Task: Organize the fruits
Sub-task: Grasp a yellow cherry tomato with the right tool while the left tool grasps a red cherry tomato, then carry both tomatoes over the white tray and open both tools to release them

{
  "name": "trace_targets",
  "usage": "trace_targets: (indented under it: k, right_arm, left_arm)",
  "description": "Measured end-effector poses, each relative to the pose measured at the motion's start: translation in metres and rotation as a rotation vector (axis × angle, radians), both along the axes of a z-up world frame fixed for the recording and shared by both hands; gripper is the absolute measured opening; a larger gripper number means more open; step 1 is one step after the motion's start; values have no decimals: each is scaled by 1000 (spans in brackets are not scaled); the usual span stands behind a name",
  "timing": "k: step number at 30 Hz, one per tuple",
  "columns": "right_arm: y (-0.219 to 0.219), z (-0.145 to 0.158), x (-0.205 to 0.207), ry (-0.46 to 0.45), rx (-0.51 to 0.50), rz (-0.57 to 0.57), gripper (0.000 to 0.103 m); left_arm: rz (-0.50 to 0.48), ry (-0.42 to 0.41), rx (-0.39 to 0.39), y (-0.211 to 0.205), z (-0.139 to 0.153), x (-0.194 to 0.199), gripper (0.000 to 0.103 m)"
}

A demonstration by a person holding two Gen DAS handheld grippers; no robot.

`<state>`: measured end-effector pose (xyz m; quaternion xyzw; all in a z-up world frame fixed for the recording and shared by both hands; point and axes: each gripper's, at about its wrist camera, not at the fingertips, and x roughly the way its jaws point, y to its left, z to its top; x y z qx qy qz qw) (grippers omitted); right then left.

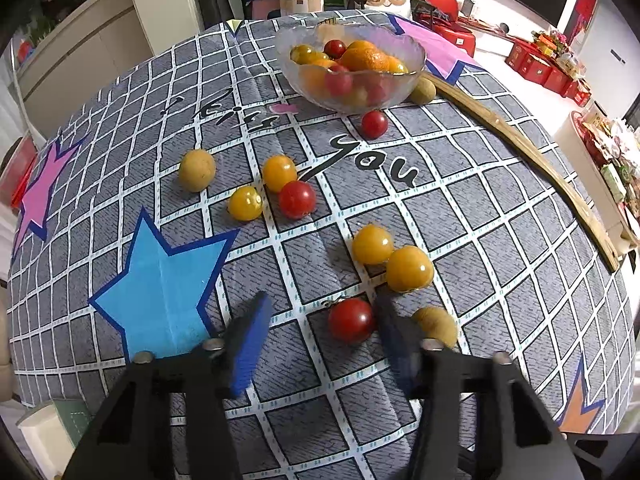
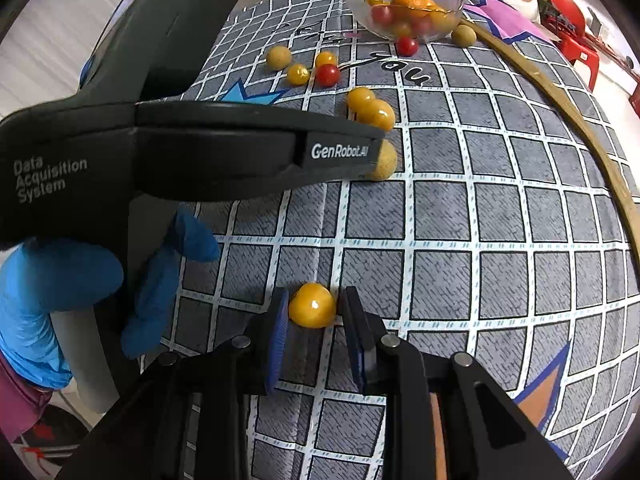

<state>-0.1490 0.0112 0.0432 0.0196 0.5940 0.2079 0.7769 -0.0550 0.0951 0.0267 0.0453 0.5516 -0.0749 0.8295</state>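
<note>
In the left wrist view my left gripper [image 1: 320, 316] is open low over the tablecloth, with a red cherry tomato [image 1: 351, 320] between its blue pads, close to the right pad. A brown longan [image 1: 437, 325] lies just right of that pad. Two yellow tomatoes [image 1: 392, 258] sit ahead. A glass bowl [image 1: 412, 70] with oranges and tomatoes stands at the far side. In the right wrist view my right gripper [image 2: 314, 312] has its pads on both sides of a yellow tomato [image 2: 312, 305] on the cloth, with small gaps showing.
More loose fruit lies mid-table: a longan [image 1: 197, 170], yellow tomatoes [image 1: 279, 173] and red tomatoes [image 1: 297, 199], one red tomato [image 1: 374, 124] by the bowl. A wooden strip [image 1: 532, 152] runs along the right edge. The left gripper body [image 2: 180, 152] crosses the right wrist view.
</note>
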Motion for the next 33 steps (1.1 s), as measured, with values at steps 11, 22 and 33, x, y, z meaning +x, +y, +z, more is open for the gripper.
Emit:
trace_targets:
  k: [11,22,33]
  right_arm:
    - [-35,4,14,64,98,-53,25]
    - [-43,12,8,111,94,-65,25]
    - [-2,33,-13,114,84,44,25]
  left_arm:
    - [64,27,-70,25,13,-21,23]
    - [164,28,-74,55,35,-75,23]
    - [314,6,-63,104,58,-139,23]
